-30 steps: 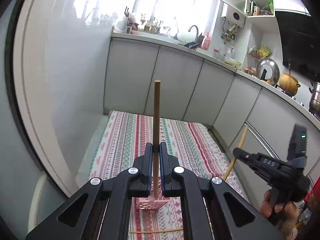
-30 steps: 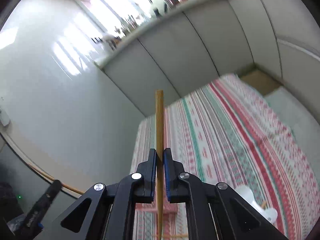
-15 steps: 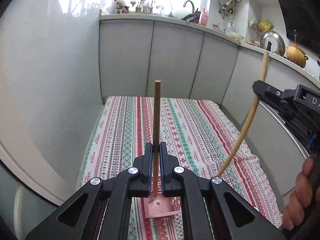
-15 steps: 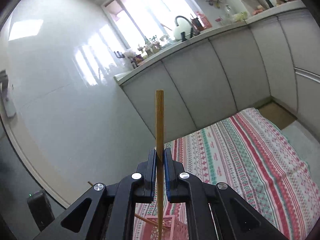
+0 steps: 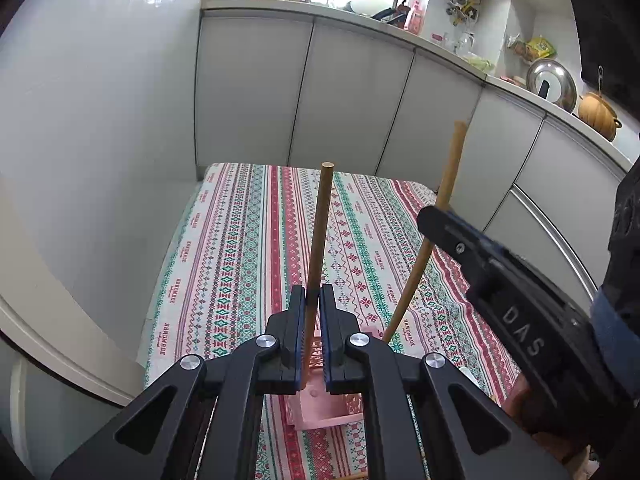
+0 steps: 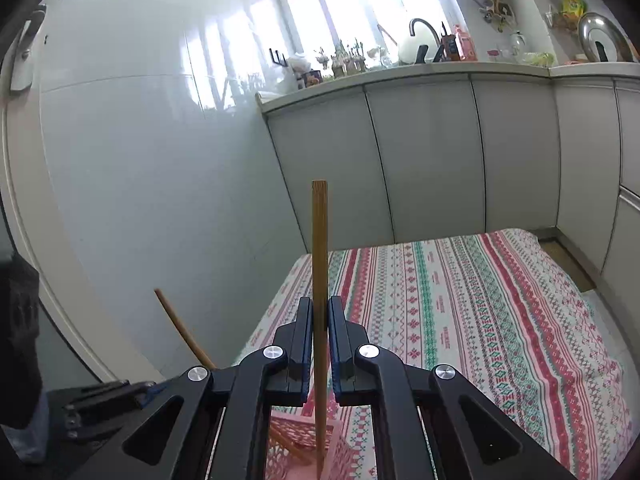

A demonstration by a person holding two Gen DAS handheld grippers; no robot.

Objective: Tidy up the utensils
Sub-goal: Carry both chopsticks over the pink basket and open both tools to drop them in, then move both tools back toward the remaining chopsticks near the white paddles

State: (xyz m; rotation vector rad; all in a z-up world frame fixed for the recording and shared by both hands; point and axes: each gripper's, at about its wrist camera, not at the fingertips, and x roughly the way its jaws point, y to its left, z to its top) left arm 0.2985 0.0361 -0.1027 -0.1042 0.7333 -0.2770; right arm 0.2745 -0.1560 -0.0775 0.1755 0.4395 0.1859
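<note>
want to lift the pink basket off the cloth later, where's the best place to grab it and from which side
Probably by the top edge of one lattice wall of the pink basket, coming straight down from above. It stands open side up on the striped cloth, and its thin upright walls would fit between narrow jaws. Choose a wall away from the two chopsticks, the darker chopstick and the lighter chopstick, whose lower ends reach into it.

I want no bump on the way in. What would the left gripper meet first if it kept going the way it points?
Probably the pink basket just below the left gripper, whose chopstick seems to reach into it already; the striped cloth lies beyond. Depth is unclear.
</note>
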